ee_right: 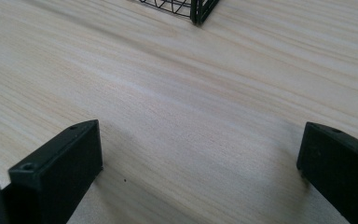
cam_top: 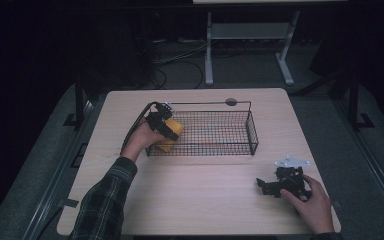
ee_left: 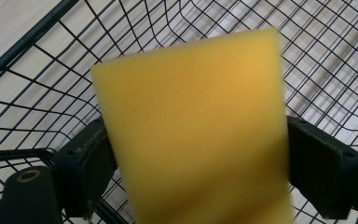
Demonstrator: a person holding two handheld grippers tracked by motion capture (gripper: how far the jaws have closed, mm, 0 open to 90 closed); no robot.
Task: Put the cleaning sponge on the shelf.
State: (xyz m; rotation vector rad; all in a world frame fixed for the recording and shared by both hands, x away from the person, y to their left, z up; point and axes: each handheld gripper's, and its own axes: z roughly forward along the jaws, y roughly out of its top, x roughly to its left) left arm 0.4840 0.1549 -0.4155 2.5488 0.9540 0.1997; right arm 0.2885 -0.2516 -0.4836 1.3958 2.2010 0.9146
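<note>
Currently: yellow sponge [ee_left: 191,135] pinched in left gripper [ee_left: 200,163], long axis upright in frame, over basket [cam_top: 220,131]; right gripper [ee_right: 200,163] spread above desk [ee_right: 177,93].

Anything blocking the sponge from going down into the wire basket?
Nothing visible. The left tool holds the yellow sponge at the left end of the wire basket, and the mesh floor showing around the sponge looks bare.

Dark plaid sleeve [cam_top: 102,200] was worn on left arm; black claws w/ trailing cable [cam_top: 135,125], grey plate [cam_top: 292,162] were seen.
</note>
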